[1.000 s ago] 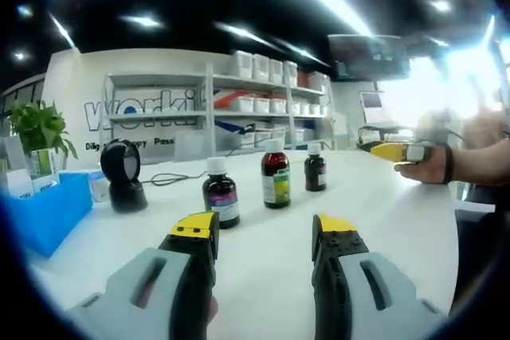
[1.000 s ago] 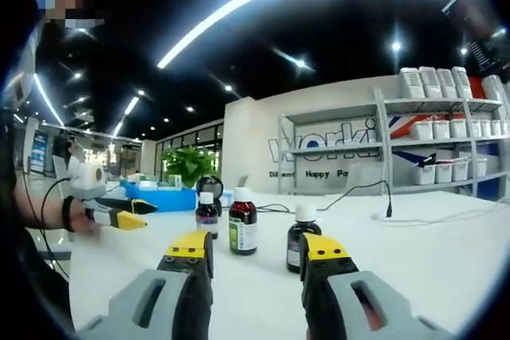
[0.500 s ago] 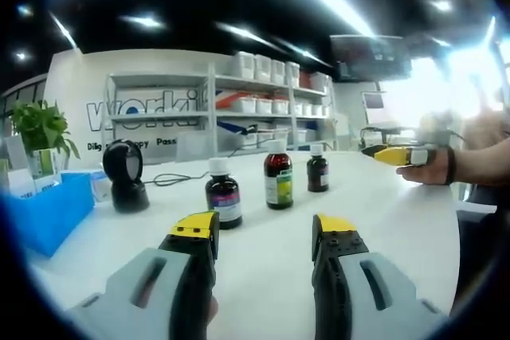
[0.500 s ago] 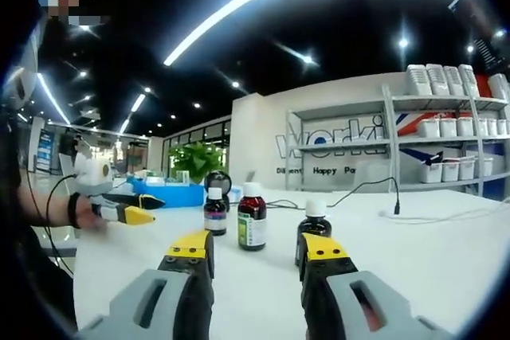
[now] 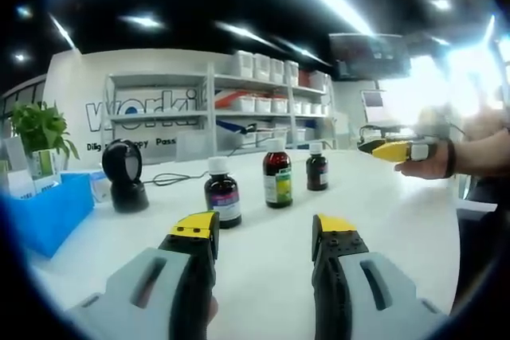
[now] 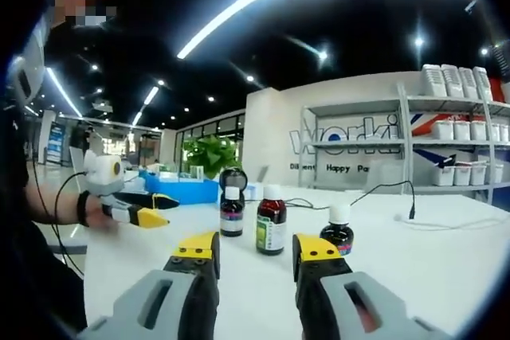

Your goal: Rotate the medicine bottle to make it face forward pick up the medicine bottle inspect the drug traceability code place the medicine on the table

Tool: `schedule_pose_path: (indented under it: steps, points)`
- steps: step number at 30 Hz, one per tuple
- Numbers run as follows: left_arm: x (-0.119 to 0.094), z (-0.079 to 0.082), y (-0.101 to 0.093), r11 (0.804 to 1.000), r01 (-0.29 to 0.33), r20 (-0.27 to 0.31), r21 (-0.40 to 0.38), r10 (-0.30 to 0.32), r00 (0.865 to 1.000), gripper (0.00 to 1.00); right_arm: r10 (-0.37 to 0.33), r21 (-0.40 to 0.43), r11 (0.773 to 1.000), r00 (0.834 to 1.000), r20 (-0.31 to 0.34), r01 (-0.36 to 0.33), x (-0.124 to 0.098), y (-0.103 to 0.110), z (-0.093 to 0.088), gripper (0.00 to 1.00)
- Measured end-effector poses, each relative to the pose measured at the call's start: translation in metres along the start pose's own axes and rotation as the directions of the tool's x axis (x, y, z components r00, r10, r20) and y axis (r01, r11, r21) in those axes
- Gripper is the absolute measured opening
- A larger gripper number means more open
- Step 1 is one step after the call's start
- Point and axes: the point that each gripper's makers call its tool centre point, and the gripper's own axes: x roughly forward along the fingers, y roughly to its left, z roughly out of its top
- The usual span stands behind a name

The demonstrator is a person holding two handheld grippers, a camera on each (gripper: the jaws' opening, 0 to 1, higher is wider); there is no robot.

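Left gripper view
Left hand-held gripper (image 5: 264, 232): jaws wide apart, nothing between them, above the bare counter (image 5: 263, 264).
Medicine bottles: three upright in a row out in the counter's middle, white caps on dark glass: purple-label bottle (image 5: 221, 194) nearest the jaws, green-label bottle (image 5: 276, 174) in the middle, small bottle (image 5: 316, 167) farthest along.
Scanner (image 5: 123, 175): black, round-headed, toward the counter's left edge, cable trailing behind.
Blue bin (image 5: 44, 214): at the left edge, potted plant (image 5: 38, 129) behind it.
Right hand-held gripper (image 5: 384, 149): held in a hand over the right edge, well apart from the bottles; cannot tell its spread from here.
Shelves (image 5: 215, 109): white boxes, against the back wall.

Right gripper view
Right hand-held gripper (image 6: 255, 246): jaws apart, narrower than the left's, empty; small bottle (image 6: 339, 230) just beyond the right jaw tip, not touched.
Other bottles: green-label (image 6: 272, 221) and purple-label (image 6: 232, 212) farther left.
Left hand-held gripper (image 6: 150, 209): yellow tips parted, over the counter's left edge.
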Motion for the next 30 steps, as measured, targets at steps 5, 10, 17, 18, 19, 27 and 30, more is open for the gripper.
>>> schedule_pose_path:
  steps: [5,10,17,18,19,27,30]
  points:
    - [0.0,0.0,0.0,1.0,-0.003,-0.001,0.0,0.003,1.0,0.37,0.009,-0.013,1.0,1.0,-0.001,-0.009,0.015,0.007,0.019,0.36]
    - [0.0,-0.001,0.0,1.0,-0.005,-0.003,0.008,0.005,1.0,0.37,0.024,-0.024,0.999,1.0,-0.019,-0.024,0.034,0.02,0.029,0.36]
    - [0.0,0.0,-0.001,1.0,-0.002,0.0,0.003,0.002,1.0,0.37,0.052,-0.026,0.998,0.998,-0.023,-0.052,0.062,0.036,0.035,0.36]
    - [-0.001,0.0,0.0,1.0,-0.002,0.0,0.003,0.002,1.0,0.37,0.052,-0.026,0.998,0.998,-0.024,-0.053,0.066,0.037,0.036,0.36]
    - [-0.001,0.0,0.0,1.0,-0.001,0.001,0.003,0.001,1.0,0.37,0.049,-0.022,0.999,0.999,-0.024,-0.05,0.069,0.038,0.037,0.36]
    - [-0.002,0.0,0.005,0.999,-0.005,-0.001,-0.032,0.005,1.0,0.38,0.008,0.031,0.999,1.0,-0.024,-0.007,0.095,0.047,0.046,0.35]
    - [-0.003,0.001,0.008,0.997,-0.002,0.001,-0.078,0.003,1.0,0.38,-0.014,0.049,0.999,0.999,-0.03,0.016,0.105,0.051,0.045,0.35]
